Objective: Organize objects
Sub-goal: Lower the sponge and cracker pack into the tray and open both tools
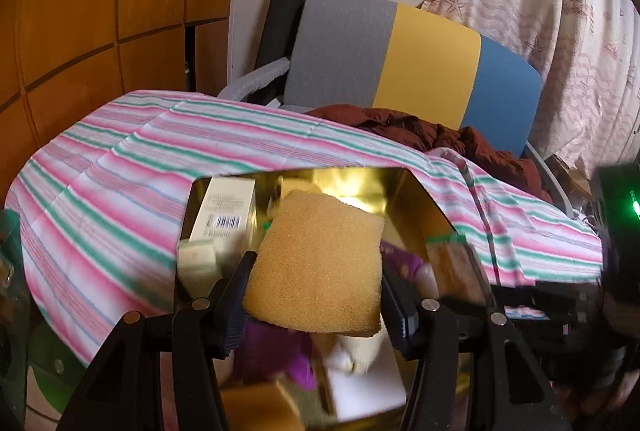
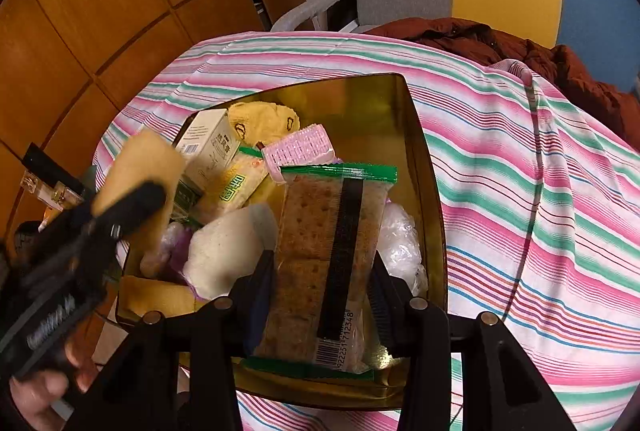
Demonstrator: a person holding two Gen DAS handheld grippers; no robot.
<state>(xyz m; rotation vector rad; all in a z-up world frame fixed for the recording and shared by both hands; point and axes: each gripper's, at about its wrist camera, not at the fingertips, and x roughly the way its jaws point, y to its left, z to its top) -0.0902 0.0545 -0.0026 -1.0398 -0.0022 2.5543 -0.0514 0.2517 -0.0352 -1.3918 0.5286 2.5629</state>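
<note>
Left wrist, sponge [image 1: 316, 267] pinched over tin [image 1: 404, 199]

A home (printed curtain [image 1: 540, 11], striped tablecloth [image 1: 120, 159]).

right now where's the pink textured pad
Right wrist view: the pink textured pad lies in the gold tin, between the yellow cloth and the cracker packet.

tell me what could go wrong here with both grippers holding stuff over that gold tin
1. The tin is already crowded with boxes and packets, so the sponge in the left gripper may perch on top and tumble out.
2. The right gripper holds the cracker packet by its sides; squeezing could break the crackers.
3. Both grippers hang close together over the tin, so they could knock each other or drag the striped cloth.
</note>
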